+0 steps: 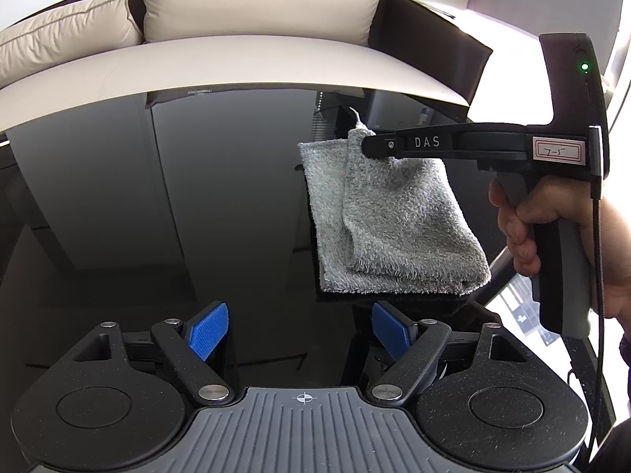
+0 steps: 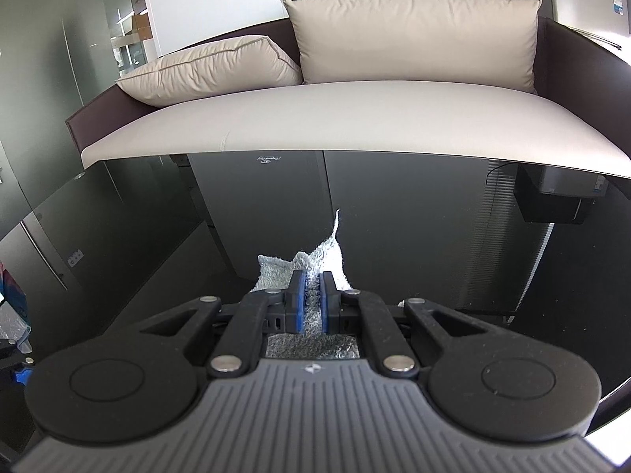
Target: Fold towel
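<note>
My right gripper [image 2: 311,287] is clamped on a far corner of the grey towel [image 1: 394,220], which lies folded on the black glass table [image 1: 157,216]. My left gripper [image 1: 299,327] stands wide apart and empty, just short of the towel's near edge.

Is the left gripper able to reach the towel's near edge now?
Probably yes: the left gripper is open, and only bare table lies before the towel; the right gripper pinches its far corner.

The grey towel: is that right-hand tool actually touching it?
Touching. The right wrist view shows the right gripper with fingers shut on the grey towel.
</note>
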A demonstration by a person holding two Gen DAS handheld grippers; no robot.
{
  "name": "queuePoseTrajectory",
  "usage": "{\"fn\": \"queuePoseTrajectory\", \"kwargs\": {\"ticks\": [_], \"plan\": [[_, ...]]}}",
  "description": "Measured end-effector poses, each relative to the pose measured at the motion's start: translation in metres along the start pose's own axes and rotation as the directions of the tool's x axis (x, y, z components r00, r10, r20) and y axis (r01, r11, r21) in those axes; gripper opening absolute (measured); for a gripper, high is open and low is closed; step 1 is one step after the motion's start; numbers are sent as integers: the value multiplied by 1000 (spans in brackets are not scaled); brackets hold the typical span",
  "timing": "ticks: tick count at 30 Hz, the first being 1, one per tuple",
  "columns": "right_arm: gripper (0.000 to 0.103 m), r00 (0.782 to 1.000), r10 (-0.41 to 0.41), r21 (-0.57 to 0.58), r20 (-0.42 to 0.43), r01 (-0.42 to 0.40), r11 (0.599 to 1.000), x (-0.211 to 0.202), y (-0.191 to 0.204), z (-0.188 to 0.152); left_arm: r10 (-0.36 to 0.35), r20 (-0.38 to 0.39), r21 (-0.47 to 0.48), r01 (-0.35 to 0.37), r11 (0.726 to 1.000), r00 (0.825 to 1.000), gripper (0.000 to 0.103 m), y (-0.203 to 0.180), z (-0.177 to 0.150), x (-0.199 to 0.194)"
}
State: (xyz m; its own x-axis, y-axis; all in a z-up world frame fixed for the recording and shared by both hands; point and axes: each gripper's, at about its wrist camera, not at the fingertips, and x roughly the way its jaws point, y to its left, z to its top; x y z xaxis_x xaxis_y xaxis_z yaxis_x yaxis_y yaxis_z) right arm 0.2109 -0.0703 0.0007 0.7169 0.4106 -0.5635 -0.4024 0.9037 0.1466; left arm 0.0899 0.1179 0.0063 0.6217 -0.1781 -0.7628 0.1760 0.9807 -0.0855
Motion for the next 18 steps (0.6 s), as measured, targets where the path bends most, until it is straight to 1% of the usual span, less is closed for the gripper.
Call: {"fn": "queuePoseTrajectory", "kwargs": {"ticks": [2, 8, 12, 14, 15, 17, 18], "plan": [[8, 1000, -27, 9, -10, 27, 1000, 3, 0, -1, -1, -1, 1, 1, 1000, 1000, 78, 0, 0, 0], [8, 999, -52, 7, 5, 52, 999, 5, 1, -3, -1, -1, 0, 1, 1000, 1000, 78, 1, 0, -1], [8, 997, -57, -92, 46, 61, 994, 3, 16, -5, -2, -2, 3, 2, 1000, 1000, 78, 0, 0, -1], [8, 999, -37, -89, 36, 40, 995, 4, 18, -6, -1, -2, 2, 1, 1000, 1000, 78, -2, -2, -1], [8, 999, -40, -84, 31, 42, 996, 5, 19, -6, -1, -2, 3, 1, 1000, 1000, 78, -3, -2, -1], [12, 999, -46, -89, 26, 48, 995, 5, 19, -7, -1, -2, 4, 1, 1000, 1000, 79, -4, -2, -1], [19, 999, -49, -93, 24, 51, 994, 6, 19, -7, -1, -3, 5, 1, 1000, 1000, 79, -4, -2, -1]]}}
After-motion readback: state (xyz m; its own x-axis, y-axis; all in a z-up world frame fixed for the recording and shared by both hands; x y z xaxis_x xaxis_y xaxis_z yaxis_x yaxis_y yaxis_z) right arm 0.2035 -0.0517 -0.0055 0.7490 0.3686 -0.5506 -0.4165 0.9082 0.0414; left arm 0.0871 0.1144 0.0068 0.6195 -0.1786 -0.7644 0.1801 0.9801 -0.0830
